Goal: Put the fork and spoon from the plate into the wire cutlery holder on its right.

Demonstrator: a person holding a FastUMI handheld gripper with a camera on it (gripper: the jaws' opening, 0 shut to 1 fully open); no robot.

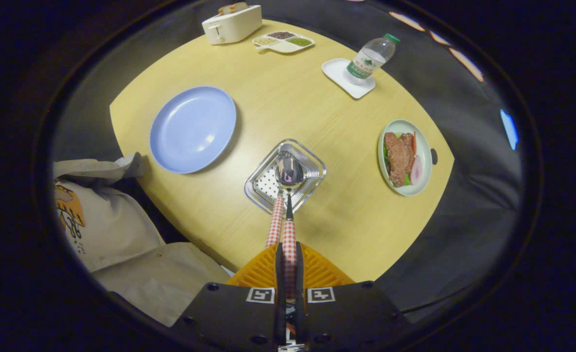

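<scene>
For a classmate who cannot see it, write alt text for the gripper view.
The gripper is shut on a checked-handled spoon, bowl hanging over the wire cutlery holder on a wooden table. An empty blue plate lies left of the holder.

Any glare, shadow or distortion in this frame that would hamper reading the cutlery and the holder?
Gripper view: fisheye bows the table edges; the spoon bowl mirrors the lights, the wire holder rim glints; soft shadow beside the blue plate; focus is sharp. The gripper jaws clamp the checked handles.

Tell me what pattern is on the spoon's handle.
Red-and-white check, on the spoon handle; gripper view.
</scene>
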